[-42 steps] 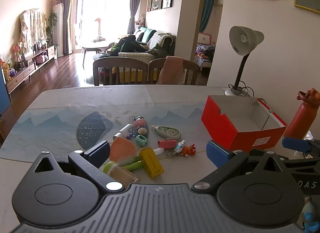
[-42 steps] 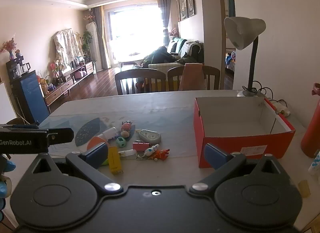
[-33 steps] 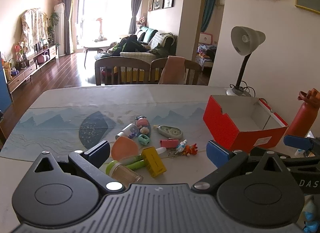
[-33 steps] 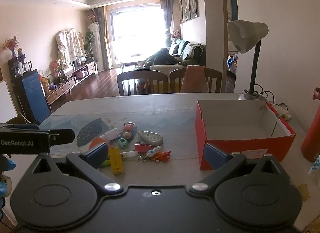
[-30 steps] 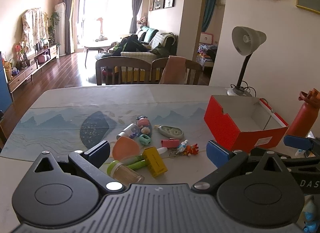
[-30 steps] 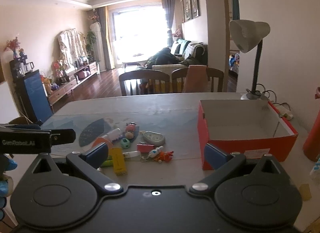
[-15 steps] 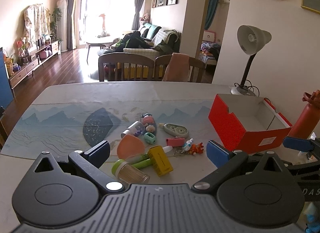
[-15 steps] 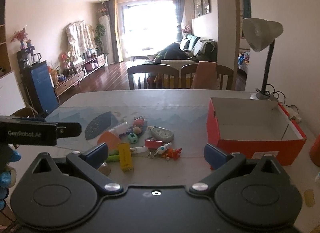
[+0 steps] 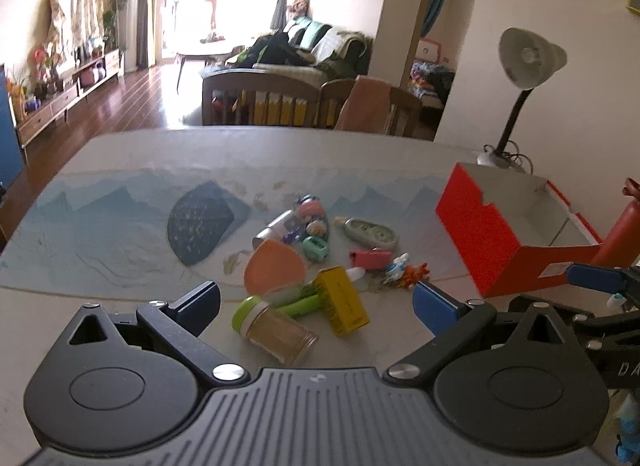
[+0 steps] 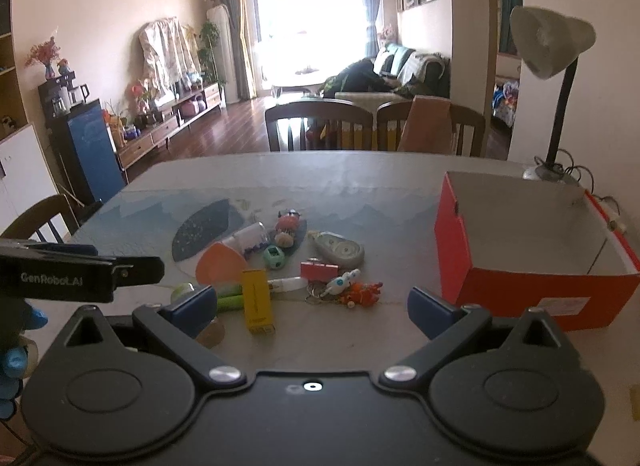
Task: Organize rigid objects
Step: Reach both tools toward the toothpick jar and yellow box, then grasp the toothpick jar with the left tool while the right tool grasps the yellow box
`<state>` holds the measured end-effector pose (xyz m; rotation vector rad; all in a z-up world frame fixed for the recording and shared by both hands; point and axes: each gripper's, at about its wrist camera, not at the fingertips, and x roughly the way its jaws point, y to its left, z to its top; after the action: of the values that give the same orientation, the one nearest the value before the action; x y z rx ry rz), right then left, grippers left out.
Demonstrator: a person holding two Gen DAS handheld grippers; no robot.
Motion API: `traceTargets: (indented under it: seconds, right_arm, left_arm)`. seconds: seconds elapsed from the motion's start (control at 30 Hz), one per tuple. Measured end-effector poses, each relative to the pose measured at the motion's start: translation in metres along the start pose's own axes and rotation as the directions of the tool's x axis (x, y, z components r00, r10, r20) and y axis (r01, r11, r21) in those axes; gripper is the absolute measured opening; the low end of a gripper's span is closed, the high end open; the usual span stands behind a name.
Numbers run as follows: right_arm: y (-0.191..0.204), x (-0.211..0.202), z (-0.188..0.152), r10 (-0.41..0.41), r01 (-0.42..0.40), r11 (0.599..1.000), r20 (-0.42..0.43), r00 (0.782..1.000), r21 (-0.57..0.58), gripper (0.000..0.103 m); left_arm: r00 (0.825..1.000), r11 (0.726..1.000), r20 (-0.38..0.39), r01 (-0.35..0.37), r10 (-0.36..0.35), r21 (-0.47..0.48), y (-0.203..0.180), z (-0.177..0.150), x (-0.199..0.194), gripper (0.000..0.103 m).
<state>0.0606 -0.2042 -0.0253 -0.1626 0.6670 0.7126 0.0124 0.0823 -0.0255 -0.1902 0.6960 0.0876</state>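
Observation:
Several small items lie in a heap mid-table: a green-lidded jar [image 9: 276, 330], a yellow box [image 9: 341, 301] [image 10: 257, 300], an orange lid [image 9: 274, 270] [image 10: 221, 265], a pink clip [image 9: 370, 258] [image 10: 319, 269], a correction-tape dispenser [image 9: 370, 232] [image 10: 339, 248] and a keychain with an orange figure [image 9: 412, 270] [image 10: 360, 293]. An open red cardboard box [image 9: 486, 244] [image 10: 520, 286] stands empty to the right. My left gripper [image 9: 316, 302] is open just before the jar, holding nothing. Nothing sits between the open fingers of my right gripper [image 10: 312, 308] either, which hovers near the yellow box and keychain.
A desk lamp [image 9: 520, 77] [image 10: 552, 77] stands at the back right behind the box. A red bottle [image 9: 622, 234] is to the box's right. Wooden chairs [image 10: 320, 125] line the table's far edge. A blue patterned mat [image 9: 120, 225] covers the table's left half.
Both grippers have tilted and moved forward toward the heap, so the items now sit lower and nearer in both views. Both stay open; nothing on the table has moved.

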Motion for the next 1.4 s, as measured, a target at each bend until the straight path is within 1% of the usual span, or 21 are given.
traceTargets:
  seconds: [0.07, 0.13, 0.27, 0.4, 0.43, 0.47, 0.6, 0.7, 0.83, 0.9, 0.97, 1.0, 1.03, 1.07, 1.1, 1.17, 1.3, 1.33, 1.4]
  right_arm:
    - [-0.001, 0.012, 0.001, 0.007, -0.007, 1.000, -0.015, 1.000, -0.004, 0.099]
    - [-0.003, 0.025, 0.001, 0.006, -0.006, 1.000, -0.032, 0.999, -0.003, 0.097]
    - [-0.003, 0.055, 0.004, 0.027, -0.027, 1.000, -0.079, 0.997, -0.001, 0.093]
    - [0.002, 0.087, 0.006, 0.052, -0.056, 0.998, -0.128, 0.990, -0.021, 0.088]
    - [0.004, 0.094, 0.007, 0.053, -0.058, 0.998, -0.138, 0.989, -0.029, 0.085]
    - [0.006, 0.102, 0.008, 0.053, -0.059, 0.998, -0.151, 0.987, -0.032, 0.085]
    - [0.016, 0.130, 0.013, 0.098, -0.104, 0.994, -0.200, 0.975, -0.023, 0.080]
    - [0.023, 0.147, 0.014, 0.106, -0.114, 0.993, -0.232, 0.967, -0.022, 0.078]
    - [0.028, 0.168, 0.011, 0.126, -0.130, 0.991, -0.281, 0.951, 0.003, 0.072]
    - [0.031, 0.176, 0.009, 0.132, -0.136, 0.991, -0.300, 0.945, 0.007, 0.069]
    - [0.033, 0.183, 0.006, 0.134, -0.139, 0.990, -0.318, 0.939, 0.008, 0.064]
    - [0.034, 0.186, 0.005, 0.137, -0.142, 0.990, -0.322, 0.937, 0.008, 0.060]
    - [0.034, 0.187, 0.003, 0.135, -0.140, 0.990, -0.327, 0.935, 0.009, 0.058]
    - [0.035, 0.190, 0.002, 0.133, -0.138, 0.990, -0.330, 0.935, 0.009, 0.056]
    - [0.035, 0.190, 0.001, 0.139, -0.142, 0.990, -0.334, 0.932, 0.014, 0.051]
    - [0.035, 0.192, -0.001, 0.144, -0.144, 0.989, -0.336, 0.931, 0.023, 0.043]
    - [0.036, 0.191, -0.001, 0.147, -0.144, 0.989, -0.335, 0.930, 0.034, 0.031]
    - [0.037, 0.192, -0.001, 0.145, -0.142, 0.989, -0.334, 0.931, 0.034, 0.030]
    - [0.038, 0.190, -0.001, 0.138, -0.137, 0.990, -0.330, 0.934, 0.025, 0.029]
  left_arm:
    - [1.000, 1.000, -0.009, 0.001, -0.001, -0.006, 0.006, -0.002, 0.009, 0.103]
    - [1.000, 1.000, -0.026, -0.018, 0.018, -0.002, 0.010, -0.007, 0.020, 0.103]
    - [0.997, 1.000, -0.078, -0.027, 0.026, -0.010, 0.019, -0.019, 0.047, 0.103]
    - [0.992, 0.998, -0.125, -0.030, 0.024, -0.050, 0.030, -0.028, 0.075, 0.103]
    - [0.989, 0.997, -0.141, -0.042, 0.034, -0.059, 0.030, -0.029, 0.081, 0.103]
    - [0.987, 0.996, -0.159, -0.048, 0.036, -0.074, 0.032, -0.030, 0.088, 0.103]
    - [0.977, 0.990, -0.207, -0.068, 0.040, -0.126, 0.041, -0.033, 0.108, 0.102]
    - [0.972, 0.985, -0.229, -0.079, 0.043, -0.154, 0.045, -0.036, 0.120, 0.102]
    - [0.971, 0.981, -0.237, -0.076, 0.032, -0.176, 0.049, -0.038, 0.129, 0.102]
    - [0.969, 0.980, -0.244, -0.070, 0.022, -0.188, 0.050, -0.038, 0.132, 0.096]
    - [0.969, 0.977, -0.248, -0.061, 0.009, -0.203, 0.052, -0.038, 0.135, 0.096]
    - [0.968, 0.977, -0.249, -0.059, 0.007, -0.205, 0.052, -0.038, 0.136, 0.093]
    - [0.969, 0.977, -0.247, -0.057, 0.005, -0.203, 0.052, -0.038, 0.137, 0.091]
    - [0.969, 0.978, -0.247, -0.054, 0.003, -0.199, 0.052, -0.039, 0.137, 0.085]
    - [0.969, 0.979, -0.249, -0.047, -0.004, -0.200, 0.051, -0.039, 0.139, 0.081]
    - [0.967, 0.977, -0.254, -0.040, -0.015, -0.208, 0.052, -0.040, 0.140, 0.078]
    - [0.969, 0.977, -0.247, -0.032, -0.022, -0.213, 0.054, -0.041, 0.139, 0.075]
    - [0.969, 0.976, -0.245, -0.030, -0.024, -0.215, 0.054, -0.041, 0.139, 0.073]
    - [0.970, 0.976, -0.243, -0.026, -0.029, -0.216, 0.055, -0.042, 0.138, 0.066]
